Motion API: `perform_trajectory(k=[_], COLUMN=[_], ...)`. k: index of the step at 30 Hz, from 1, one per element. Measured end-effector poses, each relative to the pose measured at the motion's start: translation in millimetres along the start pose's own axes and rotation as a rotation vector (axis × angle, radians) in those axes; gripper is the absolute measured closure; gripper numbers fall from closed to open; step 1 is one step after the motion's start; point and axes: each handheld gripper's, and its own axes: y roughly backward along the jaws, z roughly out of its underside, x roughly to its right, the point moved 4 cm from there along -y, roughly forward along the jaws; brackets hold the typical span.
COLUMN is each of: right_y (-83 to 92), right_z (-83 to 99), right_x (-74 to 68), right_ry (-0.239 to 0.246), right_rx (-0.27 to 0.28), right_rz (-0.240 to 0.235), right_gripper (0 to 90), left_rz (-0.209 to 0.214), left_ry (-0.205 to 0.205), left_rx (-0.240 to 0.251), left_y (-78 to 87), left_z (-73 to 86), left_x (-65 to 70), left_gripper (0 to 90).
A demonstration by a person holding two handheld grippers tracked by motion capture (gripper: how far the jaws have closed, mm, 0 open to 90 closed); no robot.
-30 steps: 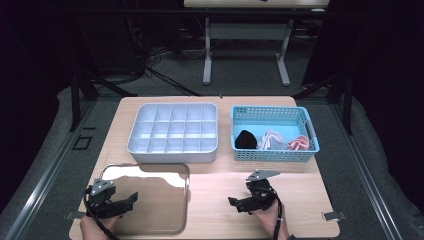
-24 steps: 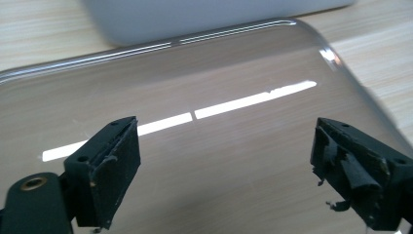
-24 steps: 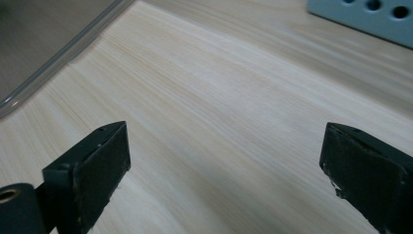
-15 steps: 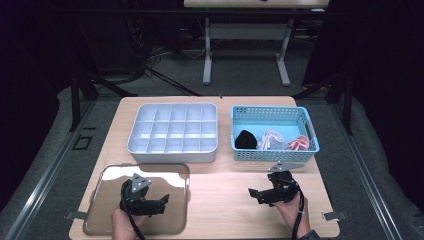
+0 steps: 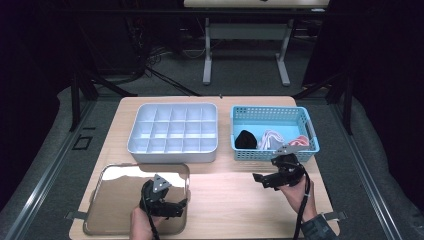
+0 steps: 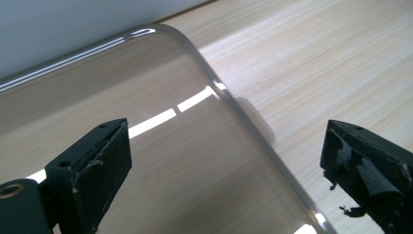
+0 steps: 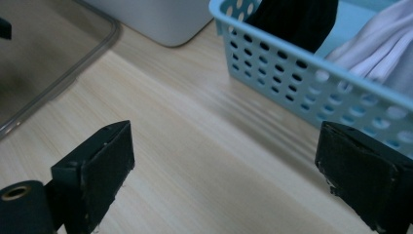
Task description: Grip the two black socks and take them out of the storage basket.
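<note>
The clear lid (image 5: 115, 200) lies flat at the near-left of my wooden table (image 5: 235, 200), just in front of the white divided tray (image 5: 172, 132). To that tray's right I see the blue basket (image 5: 300, 117), holding a black bundle (image 5: 245, 140) and pale rolled cloths (image 5: 272, 139). My left gripper (image 5: 172, 207) hangs over the lid's right part, its jaws just opened wide with nothing between them; in the left gripper view the lid's rounded edge (image 6: 253, 126) runs between them below. My right gripper (image 5: 265, 179) hovers over bare wood just before the basket, jaws spread wide and empty.
</note>
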Motion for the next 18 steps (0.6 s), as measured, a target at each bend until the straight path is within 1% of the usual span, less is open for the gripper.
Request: perform_trajectory(k=[1,3,4,5,6,7,8,9,10,11,13,14,15,16,18], right_y=[1.8,0.9,-0.7,-0.7,-5.5,-9.3,-12.8,-20.1,-20.1,-31.9,-44.4,-44.4,-54.8,-58.3,-66.5], right_z=[-12.6,-21.6,-29.0,-29.0,-40.9,-46.8,-51.1,-57.8,-57.8,-67.1,-74.8,-74.8,-80.9,-82.8,-88.2], right_x=[3.2,5.7,7.8,7.8,11.1,12.5,13.9,17.1,17.1,23.1,29.3,29.3,35.2,37.1,41.3], right_ry=[0.005,0.012,0.015,0.015,0.010,0.011,0.015,0.022,0.022,0.011,0.000,0.000,-0.022,-0.025,-0.033], right_rx=[0.003,0.010,0.012,0.012,0.004,-0.001,-0.009,-0.019,-0.019,-0.050,-0.064,-0.064,-0.084,-0.093,-0.106], right_rz=[0.013,0.014,0.014,0.014,0.018,0.015,0.017,0.021,0.021,0.020,0.016,0.016,0.011,0.017,0.021], right_gripper=[6.9,7.1,7.3,7.3,8.3,8.6,8.8,9.0,9.0,9.9,10.9,10.9,11.9,12.5,13.2], left_rz=[0.003,0.013,0.013,0.015,0.022,0.025,0.025,0.028,0.026,0.029,0.028,0.028,0.031,0.032,0.028], left_ry=[-0.013,-0.018,-0.018,-0.018,-0.013,-0.019,-0.019,-0.021,-0.025,-0.024,-0.020,-0.020,-0.027,-0.023,-0.030], left_rx=[-0.007,-0.006,-0.006,-0.004,0.002,0.007,0.007,0.006,0.001,0.000,0.001,0.001,-0.006,-0.008,-0.008], left_y=[-3.2,-5.2,-5.2,-5.9,-7.1,-7.4,-7.4,-7.7,-7.7,-7.8,-7.8,-7.8,-7.4,-7.0,-6.0], left_z=[-0.8,-1.7,-1.7,-1.9,-2.1,-2.3,-2.3,-2.5,-2.5,-2.6,-2.2,-2.2,-1.5,-1.4,-1.1], left_x=[4.6,6.9,6.9,7.9,9.8,10.0,10.0,10.5,10.5,10.5,10.3,10.3,9.1,8.9,7.1], left_gripper=[3.7,3.5,3.3,3.3,3.2,3.1,3.1,3.1,3.1,3.1,3.1,3.1,3.1,3.2,3.1])
